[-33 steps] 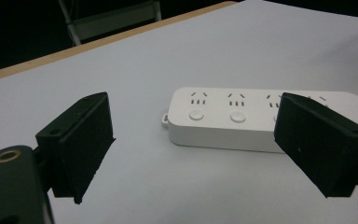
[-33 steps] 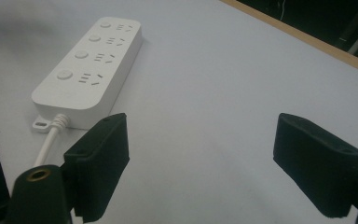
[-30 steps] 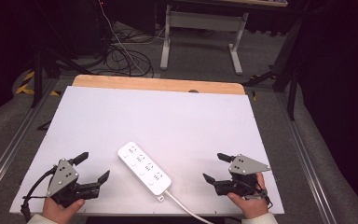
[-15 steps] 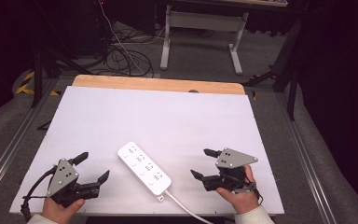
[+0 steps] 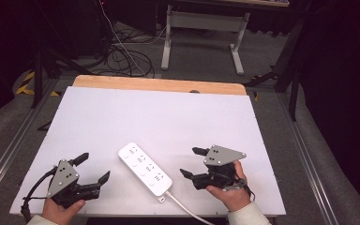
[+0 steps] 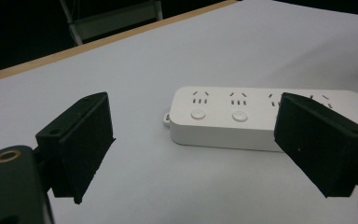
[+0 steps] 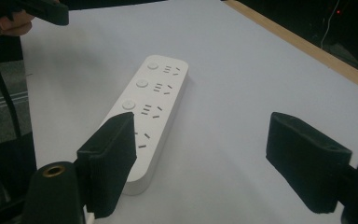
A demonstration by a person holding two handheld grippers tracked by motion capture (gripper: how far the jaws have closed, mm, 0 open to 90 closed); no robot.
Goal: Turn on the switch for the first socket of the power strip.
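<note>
Meanwhile, the right gripper (image 5: 191, 162) is sliding closer to the power strip (image 5: 145, 168), jaws apart yet narrowing on nothing, while the left gripper (image 5: 93, 168) is staying put, jaws wide and empty.

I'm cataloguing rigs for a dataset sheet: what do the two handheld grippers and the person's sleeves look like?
Both the left gripper and the right gripper have black bodies with two blocky black jaws and a grey three-cornered plate on top, dotted with small dark holes. A black cable trails from the left one. The gripper views show a brass-ringed hole at the base of one jaw. Light-coloured cuffs show at both wrists.
</note>
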